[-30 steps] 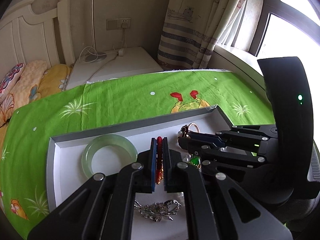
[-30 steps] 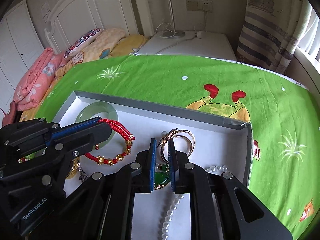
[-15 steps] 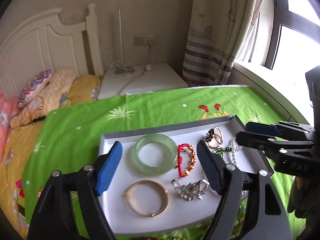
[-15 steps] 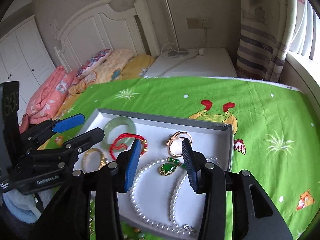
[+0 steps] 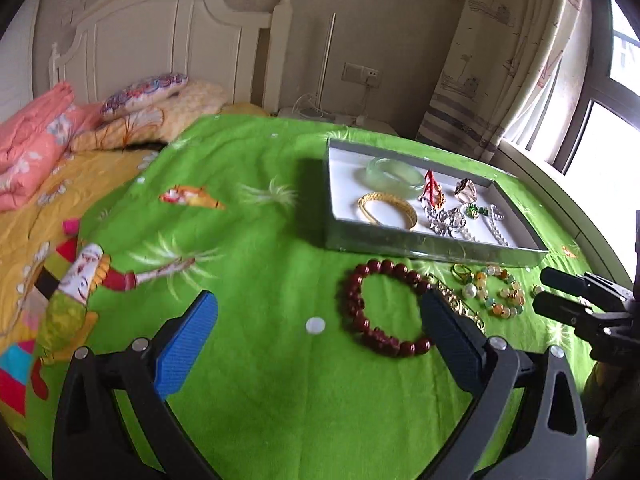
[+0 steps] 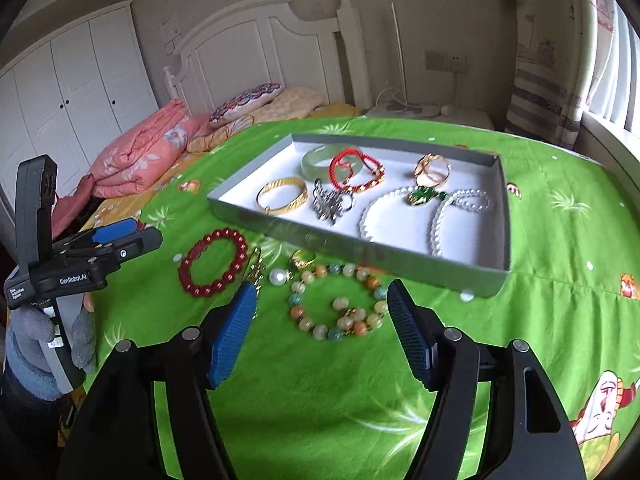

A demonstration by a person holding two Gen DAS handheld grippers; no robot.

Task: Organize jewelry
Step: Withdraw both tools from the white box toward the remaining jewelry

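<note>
A grey tray (image 6: 380, 254) (image 5: 420, 248) on the green bedspread holds a jade bangle (image 6: 316, 158), a red cord bracelet (image 6: 354, 168), a gold bangle (image 6: 282, 196), a silver brooch (image 6: 332, 202), gold rings (image 6: 432, 168) and a pearl necklace with a green pendant (image 6: 420, 196). In front of it lie a dark red bead bracelet (image 5: 380, 308) (image 6: 212, 262), a mixed bead bracelet (image 6: 340, 304), a gold ring (image 6: 302, 258) and a pearl (image 6: 277, 277). My left gripper (image 5: 318, 302) (image 6: 146, 232) and right gripper (image 6: 320, 291) (image 5: 542, 290) hover short of these, jaws opening, nothing between them.
Pillows (image 6: 244, 100) and a pink quilt (image 6: 140, 152) lie at the head of the bed by the white headboard (image 6: 256, 40). A nightstand (image 6: 432, 114) and curtain (image 6: 540, 80) stand behind the tray. A gloved hand (image 6: 28, 328) holds the left gripper.
Both grippers have let go and drawn back from the tray, jaws spreading. The red cord bracelet and the green pendant necklace now lie in the tray. Loose jewelry on the bedspread has come into view.
</note>
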